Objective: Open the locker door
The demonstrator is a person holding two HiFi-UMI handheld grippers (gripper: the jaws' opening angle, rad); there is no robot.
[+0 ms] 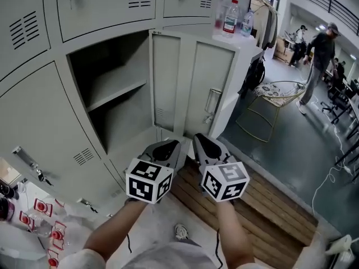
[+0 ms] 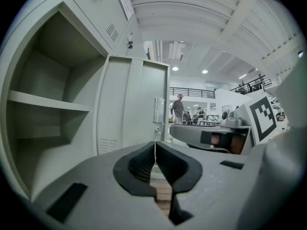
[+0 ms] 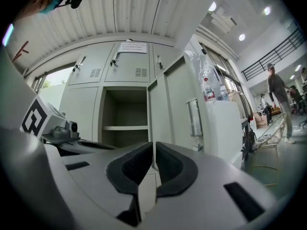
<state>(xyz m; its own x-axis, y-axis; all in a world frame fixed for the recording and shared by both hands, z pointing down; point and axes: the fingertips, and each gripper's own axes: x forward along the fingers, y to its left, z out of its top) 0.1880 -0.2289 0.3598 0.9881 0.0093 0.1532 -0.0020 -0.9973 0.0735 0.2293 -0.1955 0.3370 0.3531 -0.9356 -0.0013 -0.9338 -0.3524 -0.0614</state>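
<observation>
The grey locker door (image 1: 190, 88) stands swung wide open to the right, its handle plate (image 1: 212, 101) facing me. The open compartment (image 1: 120, 102) holds one bare shelf (image 1: 115, 89) and nothing else. My left gripper (image 1: 168, 145) and right gripper (image 1: 203, 143) hang side by side in front of the locker's bottom edge, touching neither door nor frame. In the left gripper view the left gripper (image 2: 155, 153) is shut with nothing in it, and the door (image 2: 132, 104) rises beyond. In the right gripper view the right gripper (image 3: 153, 158) has its pads together, also empty, below the door (image 3: 175, 109).
A white cabinet (image 1: 247, 43) with plastic bottles (image 1: 230, 17) on top stands behind the open door. Wooden slats (image 1: 263, 200) lie underfoot. A wire chair (image 1: 275, 102) and a walking person (image 1: 320, 52) are at the right. Neighbouring lockers are closed, and one has keys (image 1: 33, 170).
</observation>
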